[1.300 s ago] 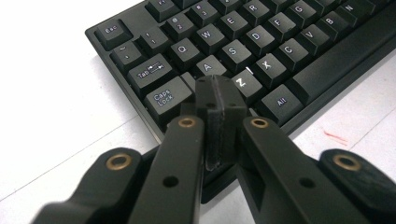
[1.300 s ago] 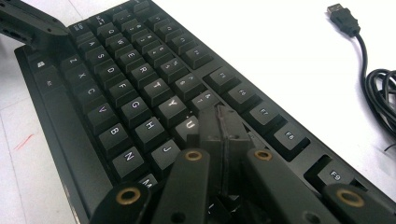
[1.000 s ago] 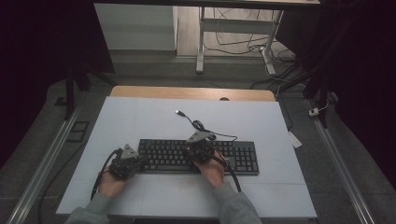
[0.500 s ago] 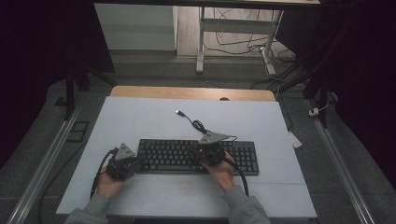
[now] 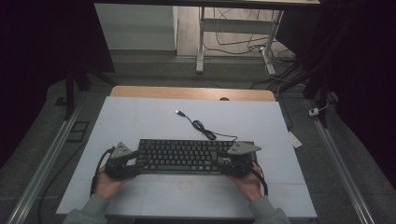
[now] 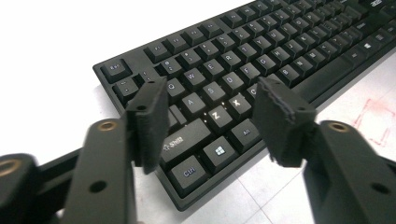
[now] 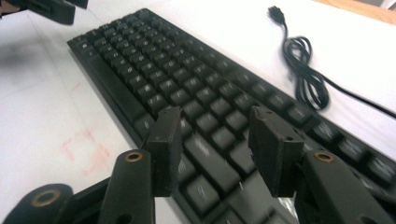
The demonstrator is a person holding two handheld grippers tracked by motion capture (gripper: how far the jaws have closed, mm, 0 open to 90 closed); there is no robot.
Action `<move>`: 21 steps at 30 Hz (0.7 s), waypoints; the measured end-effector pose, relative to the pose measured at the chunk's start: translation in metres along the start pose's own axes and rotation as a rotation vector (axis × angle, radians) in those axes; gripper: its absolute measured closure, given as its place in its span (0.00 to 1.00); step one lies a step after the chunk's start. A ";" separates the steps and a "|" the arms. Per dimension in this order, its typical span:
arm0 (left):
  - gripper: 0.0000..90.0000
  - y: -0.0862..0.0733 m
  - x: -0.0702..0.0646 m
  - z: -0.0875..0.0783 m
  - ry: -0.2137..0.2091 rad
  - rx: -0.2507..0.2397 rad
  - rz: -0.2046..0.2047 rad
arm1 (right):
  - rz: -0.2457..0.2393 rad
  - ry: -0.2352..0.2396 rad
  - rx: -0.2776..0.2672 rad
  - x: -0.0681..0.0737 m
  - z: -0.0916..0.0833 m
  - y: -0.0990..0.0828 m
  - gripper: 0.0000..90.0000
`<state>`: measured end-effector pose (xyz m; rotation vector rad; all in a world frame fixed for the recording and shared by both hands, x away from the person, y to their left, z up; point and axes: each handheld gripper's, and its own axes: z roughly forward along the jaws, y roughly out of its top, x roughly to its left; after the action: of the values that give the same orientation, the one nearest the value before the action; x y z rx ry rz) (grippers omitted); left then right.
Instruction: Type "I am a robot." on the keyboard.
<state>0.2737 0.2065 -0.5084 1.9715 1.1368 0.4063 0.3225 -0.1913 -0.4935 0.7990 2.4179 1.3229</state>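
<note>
Left gripper (image 6: 212,116) and right gripper (image 7: 215,140): jaws just opened, parted wide, gripping nothing, poised over opposite ends of black keyboard (image 5: 184,155) lying on white table (image 5: 140,116). Probably pre-grasp; next, closing on both edges evenly.

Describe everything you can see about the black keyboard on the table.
The keyboard is a full-size black board, plastic by its look, with dark keys and pale lettering. It lies flat on the white table, long side facing the person. A black cable runs from its far edge, partly coiled, ending in a loose plug. An open hand-held gripper hovers at each end; whether either touches it is unclear.
</note>
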 end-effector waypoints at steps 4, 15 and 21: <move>0.43 0.002 0.002 -0.001 -0.001 -0.004 -0.002 | -0.001 -0.006 -0.006 -0.005 -0.014 -0.008 0.58; 0.40 0.006 0.004 -0.009 0.005 -0.013 0.002 | 0.031 -0.004 -0.022 -0.018 -0.031 -0.025 0.56; 0.41 0.008 0.003 -0.012 0.003 -0.019 0.016 | 0.043 -0.018 -0.037 -0.021 -0.039 -0.027 0.56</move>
<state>0.2731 0.2126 -0.4951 1.9659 1.1155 0.4268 0.3120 -0.2421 -0.4948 0.8538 2.3678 1.3664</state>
